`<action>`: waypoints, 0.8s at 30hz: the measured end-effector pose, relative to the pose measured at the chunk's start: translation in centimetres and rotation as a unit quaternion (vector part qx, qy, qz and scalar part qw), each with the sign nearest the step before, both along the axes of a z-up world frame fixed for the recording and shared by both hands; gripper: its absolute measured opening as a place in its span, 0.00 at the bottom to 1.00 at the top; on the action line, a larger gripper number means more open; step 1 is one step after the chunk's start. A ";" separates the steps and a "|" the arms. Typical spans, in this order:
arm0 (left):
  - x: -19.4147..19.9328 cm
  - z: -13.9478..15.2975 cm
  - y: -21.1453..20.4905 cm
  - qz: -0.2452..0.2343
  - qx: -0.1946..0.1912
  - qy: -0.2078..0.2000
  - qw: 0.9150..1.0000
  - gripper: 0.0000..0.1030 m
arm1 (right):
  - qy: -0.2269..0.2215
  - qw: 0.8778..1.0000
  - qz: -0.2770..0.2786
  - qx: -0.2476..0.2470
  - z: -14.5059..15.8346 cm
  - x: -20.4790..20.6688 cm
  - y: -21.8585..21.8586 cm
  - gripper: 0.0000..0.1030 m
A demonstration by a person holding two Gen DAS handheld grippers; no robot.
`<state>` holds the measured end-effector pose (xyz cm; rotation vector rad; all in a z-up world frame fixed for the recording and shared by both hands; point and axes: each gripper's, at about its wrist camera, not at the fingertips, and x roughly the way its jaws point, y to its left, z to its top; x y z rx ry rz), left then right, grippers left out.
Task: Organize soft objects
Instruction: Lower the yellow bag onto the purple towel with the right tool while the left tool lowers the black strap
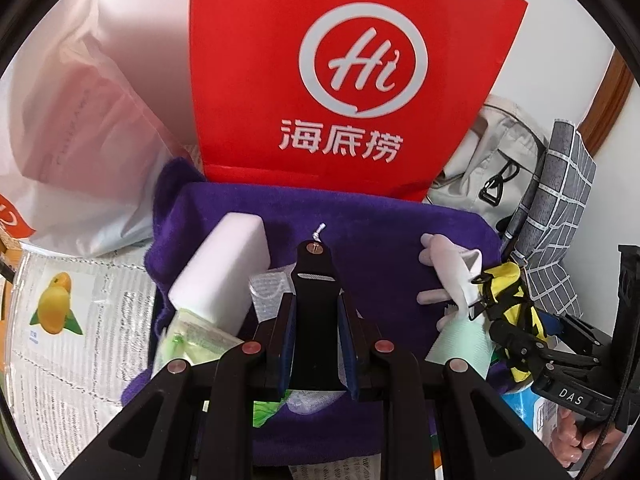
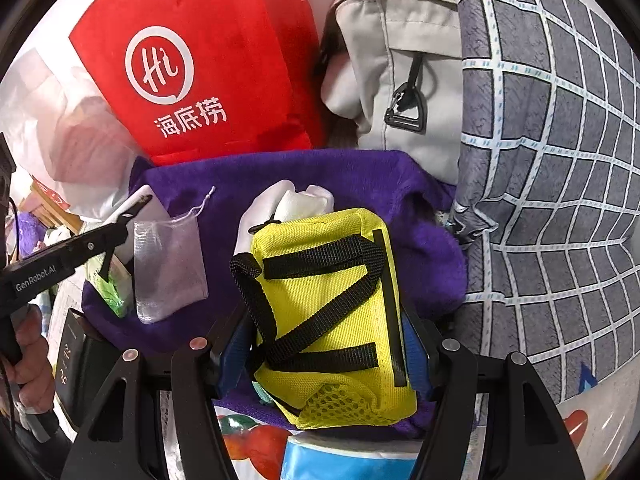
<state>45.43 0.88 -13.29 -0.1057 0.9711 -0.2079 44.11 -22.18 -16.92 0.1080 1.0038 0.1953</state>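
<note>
A purple towel (image 1: 400,240) lies spread on the table. My left gripper (image 1: 316,304) is shut on a flat black case (image 1: 314,272) with a brass stud, held above the towel. On the towel under it lie a white foam block (image 1: 224,268), a clear mesh pouch (image 2: 168,264), a green tissue pack (image 1: 192,336) and a white glove (image 1: 448,272). My right gripper (image 2: 326,320) is shut on a yellow pouch (image 2: 332,300) with black straps, low over the towel's right side and partly covering the glove (image 2: 296,204). In the right wrist view the left gripper (image 2: 132,208) comes in from the left.
Behind the towel stands a red paper bag (image 1: 320,80), with a white plastic bag (image 1: 80,120) to its left. A grey fabric bag (image 2: 400,80) and grey checked cloth (image 2: 560,160) crowd the right. Printed paper (image 1: 60,360) covers the table. A black booklet (image 2: 72,344) lies near a hand (image 2: 28,344).
</note>
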 end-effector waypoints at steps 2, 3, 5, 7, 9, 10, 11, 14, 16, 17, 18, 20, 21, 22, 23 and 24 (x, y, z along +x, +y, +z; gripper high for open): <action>0.1 -0.2 -0.2 -0.002 0.003 0.004 1.000 0.19 | 0.001 1.000 0.003 -0.003 -0.3 0.2 0.4 0.63; 0.2 -0.3 -0.2 -0.003 0.005 0.006 1.000 0.19 | 0.002 1.000 0.002 -0.004 -0.5 0.3 0.6 0.63; 0.3 -0.6 -0.2 -0.001 0.008 0.012 1.000 0.19 | 0.004 1.000 0.002 -0.007 -1.0 0.5 1.0 0.63; 0.3 -0.9 -0.2 -0.001 0.009 0.017 1.000 0.19 | 0.003 1.000 -0.001 -0.008 -1.3 0.7 1.2 0.63; 0.3 -1.2 -0.3 -0.002 0.011 0.022 1.000 0.19 | 0.002 1.000 -0.007 -0.007 -1.5 0.7 1.3 0.64; 0.3 -1.3 -0.4 -0.003 0.012 0.023 1.000 0.19 | 0.004 1.000 -0.011 -0.005 -1.8 0.9 1.3 0.64; 0.4 -1.4 -0.5 -0.002 0.012 0.025 1.000 0.19 | 0.006 1.000 -0.014 -0.002 -1.9 1.0 1.2 0.64; 0.4 -1.8 -0.6 -0.004 0.013 0.030 0.999 0.19 | 0.009 1.000 -0.018 0.002 -2.1 1.3 1.4 0.66; 0.5 -2.1 -0.7 -0.006 0.009 0.033 0.999 0.19 | 0.010 1.000 -0.015 0.004 -2.1 1.3 1.2 0.66; 0.5 -2.3 -0.7 -0.008 0.006 0.035 0.999 0.19 | 0.011 1.000 -0.012 0.006 -2.0 1.3 1.2 0.67; 0.6 -2.4 -0.7 -0.010 0.003 0.038 0.999 0.20 | 0.011 1.000 -0.011 0.006 -2.0 1.3 1.0 0.68; 0.7 -2.6 -0.7 -0.013 0.001 0.039 0.999 0.20 | 0.013 1.000 -0.014 0.007 -1.9 1.3 0.8 0.69; 0.7 -2.7 -0.8 -0.016 0.002 0.037 0.999 0.20 | 0.014 1.000 -0.016 0.008 -1.9 1.3 0.8 0.69; 0.7 -2.6 -0.7 -0.016 0.002 0.035 0.999 0.20 | 0.015 1.000 -0.018 0.009 -1.8 1.2 0.6 0.69; 0.7 -2.6 -0.7 -0.015 0.001 0.033 0.999 0.20 | 0.016 1.000 -0.021 0.009 -1.6 1.1 0.6 0.70; 0.7 -2.6 -0.6 -0.016 0.000 0.033 0.999 0.20 | 0.014 1.000 -0.024 0.006 -1.5 1.0 0.6 0.71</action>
